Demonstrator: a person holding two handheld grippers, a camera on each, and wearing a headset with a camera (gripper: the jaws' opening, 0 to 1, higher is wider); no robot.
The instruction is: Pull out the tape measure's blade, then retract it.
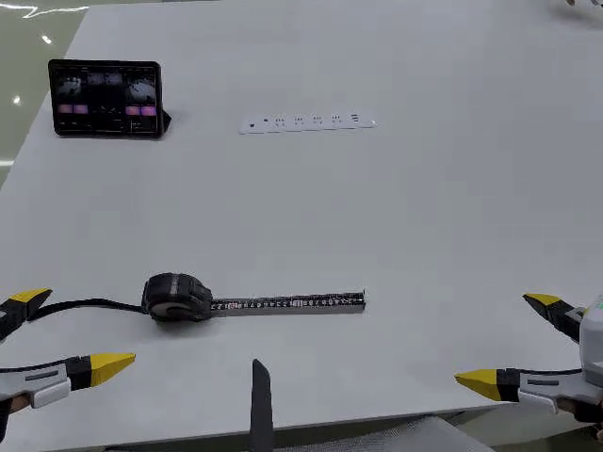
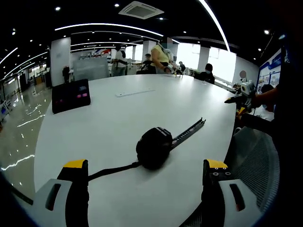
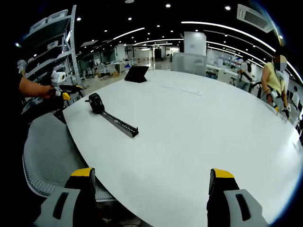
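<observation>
head view: above the near edge, looking down and across the table (image 1: 424, 217) | left gripper view: low, near-left, facing right, close to the tape measure (image 2: 154, 147) | right gripper view: low, near-right, facing left, farther off | shared: tape measure, tablet (image 1: 105, 98)

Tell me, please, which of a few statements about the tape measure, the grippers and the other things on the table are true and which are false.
1. The blade is pulled out of the tape measure and lies on the table. True.
2. The left gripper is shut on the tape measure. False: its jaws stand open, near the tape measure but not touching it.
3. A tablet stands propped up on the table. True.
4. The right gripper holds the blade's tip. False: its jaws are open, hold nothing and are apart from the tip.
5. The power strip lies across the blade. False: it lies farther back on the table, apart from the blade.
</observation>
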